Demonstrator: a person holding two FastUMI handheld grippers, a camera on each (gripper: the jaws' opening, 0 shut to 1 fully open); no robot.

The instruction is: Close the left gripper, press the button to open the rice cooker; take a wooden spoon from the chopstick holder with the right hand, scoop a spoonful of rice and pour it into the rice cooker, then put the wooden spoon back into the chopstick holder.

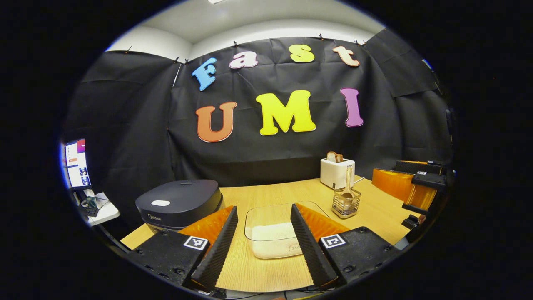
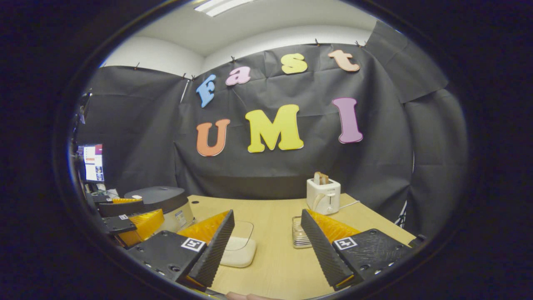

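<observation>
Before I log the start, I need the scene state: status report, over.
Left gripper open, right gripper open, both empty above table. Rice cooker lid down. Wooden spoon upright in chopstick holder. Rice container between them; nothing blocking.

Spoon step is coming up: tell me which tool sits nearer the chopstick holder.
Right. The right tool has the chopstick holder just beside its right finger. The left tool sits farther back, nearer the rice cooker, with the holder ahead to its right.
</observation>
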